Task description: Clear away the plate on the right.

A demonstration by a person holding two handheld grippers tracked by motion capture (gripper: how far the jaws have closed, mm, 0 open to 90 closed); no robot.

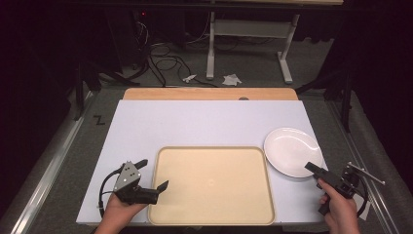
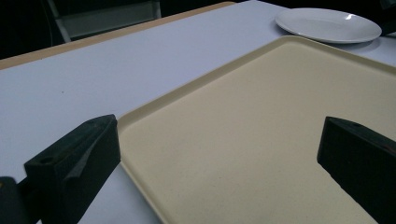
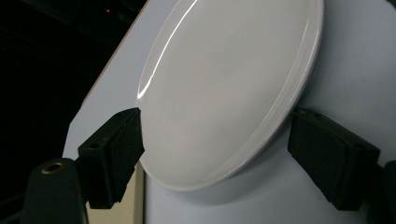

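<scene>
Nothing has been lifted yet: the plate lies flat on the table, at three o'clock of the tray and just beside it. By judgement, grasping and moving it are left. The right gripper is held level at the plate's five o'clock rim, jaws wide and straddling the edge, unpressed. The left gripper is held at the tray's nine o'clock, jaws wide, empty.

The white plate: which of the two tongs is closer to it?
Right. The right tongs sit at the white plate's near edge, its rim between the open jaws. The left tongs are across the tray, at its left edge.
</scene>
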